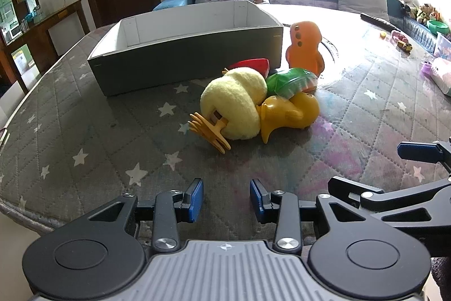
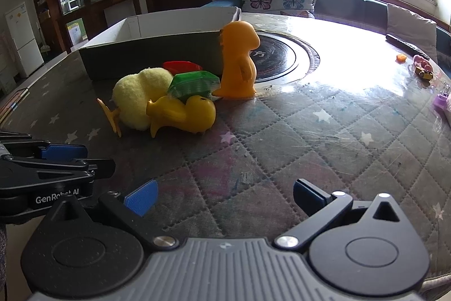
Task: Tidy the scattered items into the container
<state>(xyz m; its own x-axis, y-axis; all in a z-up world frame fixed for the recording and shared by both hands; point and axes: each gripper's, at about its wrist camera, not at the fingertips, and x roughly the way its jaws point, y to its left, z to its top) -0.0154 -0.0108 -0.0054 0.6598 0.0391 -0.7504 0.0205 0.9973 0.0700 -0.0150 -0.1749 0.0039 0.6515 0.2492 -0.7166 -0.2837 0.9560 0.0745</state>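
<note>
Both grippers, the left gripper (image 1: 226,199) with fingers moderately parted and the right gripper (image 2: 225,198) spread wide, are held empty low in frame, so the plush chick (image 1: 234,102) at centre is best pinched across its body and carried to the box (image 1: 186,47) at upper left.

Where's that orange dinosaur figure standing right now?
The orange dinosaur figure stands upright on the quilted table, just outside the box's near corner, behind the green toy.
</note>
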